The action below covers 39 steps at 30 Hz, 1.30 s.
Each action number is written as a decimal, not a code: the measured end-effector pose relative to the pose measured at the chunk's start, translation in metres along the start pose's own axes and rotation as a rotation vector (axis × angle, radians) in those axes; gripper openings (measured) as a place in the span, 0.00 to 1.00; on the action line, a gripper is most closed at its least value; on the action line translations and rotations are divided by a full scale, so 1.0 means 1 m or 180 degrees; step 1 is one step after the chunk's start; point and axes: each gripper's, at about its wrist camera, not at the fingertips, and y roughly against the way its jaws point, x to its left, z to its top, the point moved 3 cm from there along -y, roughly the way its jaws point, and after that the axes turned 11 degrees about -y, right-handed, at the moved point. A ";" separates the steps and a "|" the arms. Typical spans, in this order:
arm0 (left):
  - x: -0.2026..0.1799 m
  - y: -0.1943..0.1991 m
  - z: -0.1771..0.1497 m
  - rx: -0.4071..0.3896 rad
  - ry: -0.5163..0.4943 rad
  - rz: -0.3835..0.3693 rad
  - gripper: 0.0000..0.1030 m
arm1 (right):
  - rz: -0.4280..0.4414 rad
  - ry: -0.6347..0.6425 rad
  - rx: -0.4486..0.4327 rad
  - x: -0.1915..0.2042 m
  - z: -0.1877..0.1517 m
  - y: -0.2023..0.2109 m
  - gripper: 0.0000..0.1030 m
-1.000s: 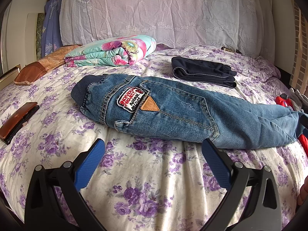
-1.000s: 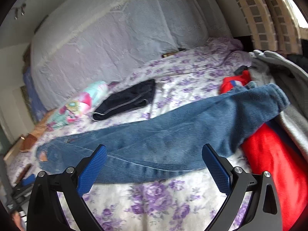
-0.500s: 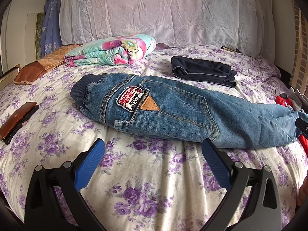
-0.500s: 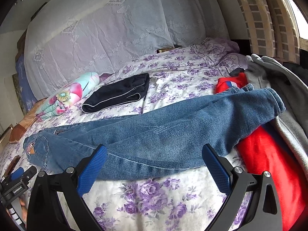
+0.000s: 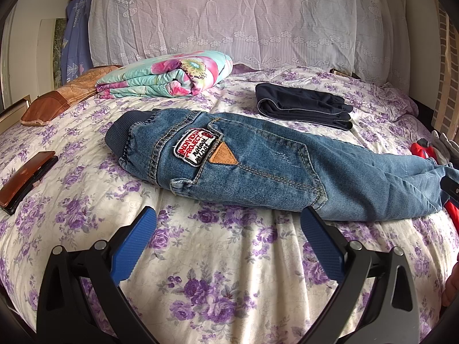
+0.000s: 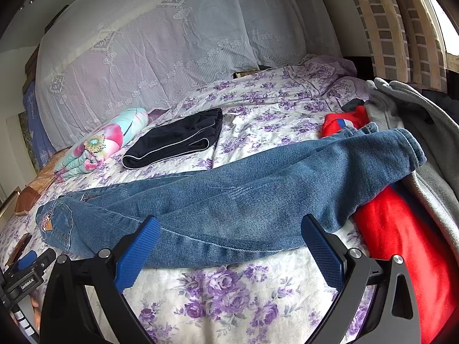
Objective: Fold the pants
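On the bed, the jeans are lying at full length, already doubled leg on leg, waistband toward the left gripper and cuffs resting on a red garment beside a grey one. Both claws are standing spread and empty, hovering just short of the near edge of the denim; the right gripper is facing the lower legs. The step in hand appears to be the reach before folding the length in half. To do it well, the right claw should probably be travelling out to the cuffs and pinching both layers together, so neither leg slides off. The left would be pinning or gripping the seat near the patch so the waist is not dragging across the sheet. Lifting the cuffs clear of the red cloth before carrying them over should be keeping that garment from coming along. A folded dark garment is lying well behind, out of the way.
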 end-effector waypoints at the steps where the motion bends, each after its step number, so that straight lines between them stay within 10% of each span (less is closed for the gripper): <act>1: 0.000 0.000 0.000 0.0001 0.0000 0.0000 0.95 | 0.0003 -0.0003 0.0001 0.000 0.000 0.000 0.97; 20: 0.033 0.002 -0.001 0.0209 0.0273 -0.0286 0.95 | 0.0016 -0.0048 0.0026 -0.002 -0.001 -0.002 0.97; 29: 0.106 -0.008 0.083 0.0153 0.0872 -0.0305 0.95 | 0.0070 -0.0096 0.0053 -0.003 -0.001 -0.002 0.97; 34: 0.077 -0.048 0.144 0.0350 0.0495 -0.0391 0.95 | 0.0079 -0.0112 0.0078 -0.004 -0.001 -0.003 0.97; 39: -0.001 -0.119 0.161 0.1073 -0.0326 -0.0502 0.95 | 0.0079 -0.0139 0.0122 -0.006 0.000 -0.007 0.97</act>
